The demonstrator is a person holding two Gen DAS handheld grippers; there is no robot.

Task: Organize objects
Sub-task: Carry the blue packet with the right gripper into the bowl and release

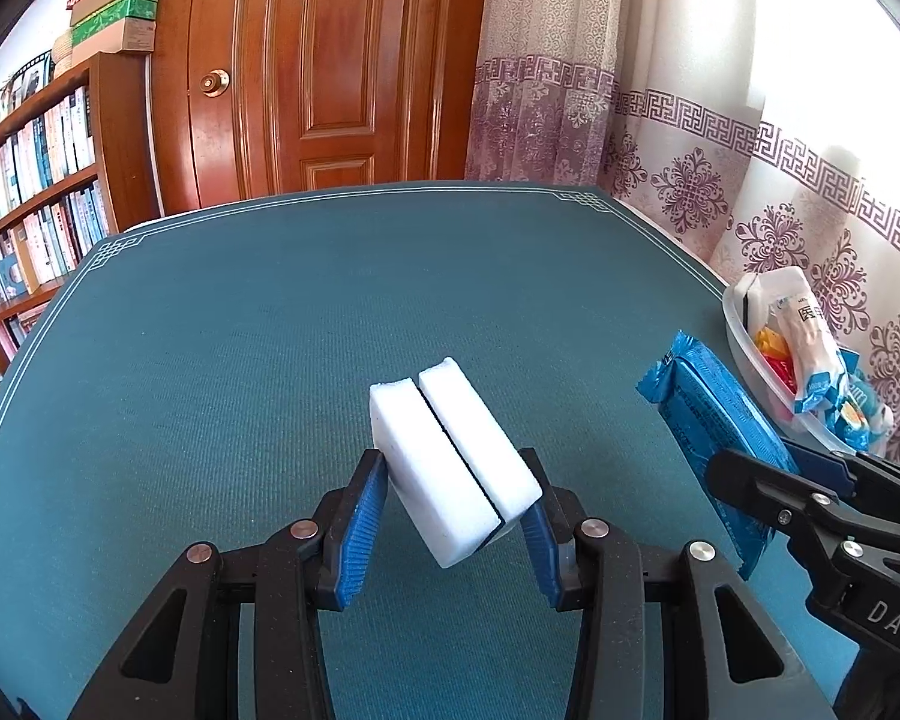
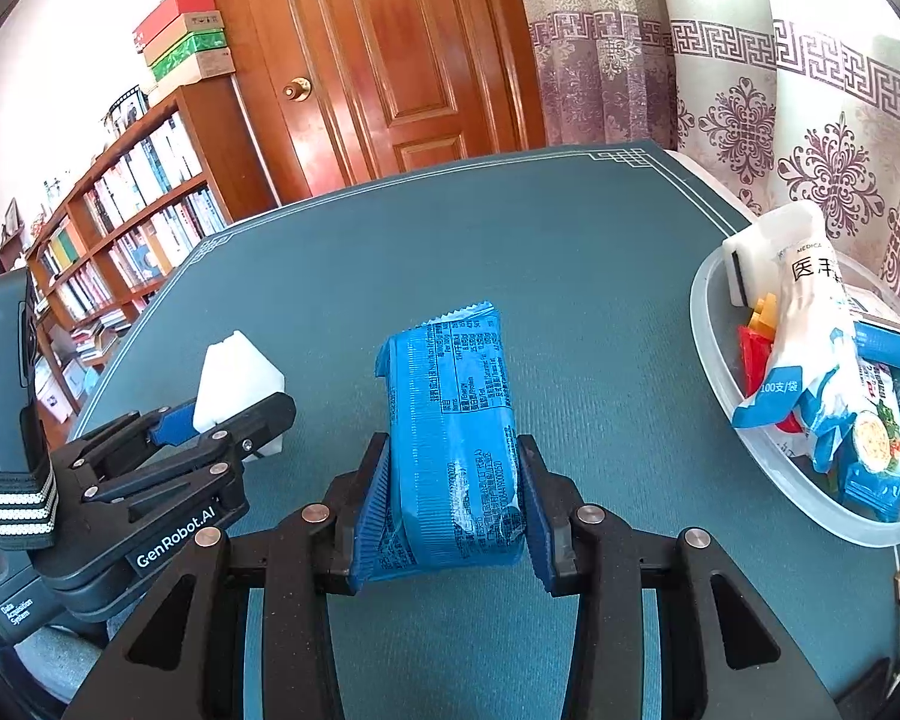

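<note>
Both loaded, clear of the table. Left gripper (image 1: 456, 516) clamped on white sponge block (image 1: 453, 462), long axis skewed across the jaws. Right gripper (image 2: 450, 504) clamped on blue snack packet (image 2: 450, 438), pointing away. Clear plastic bin (image 2: 714, 360) sits right, nearer the right gripper; already crowded with packets.

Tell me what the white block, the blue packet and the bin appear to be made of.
White block: probably foam sponge; matte, soft rounded corners, with a dark layer through its middle.
Blue packet: thin glossy plastic film; it crinkles, glints, and has a serrated sealed end.
Bin: translucent, frosted-looking plastic; its contents show through the wall.
</note>
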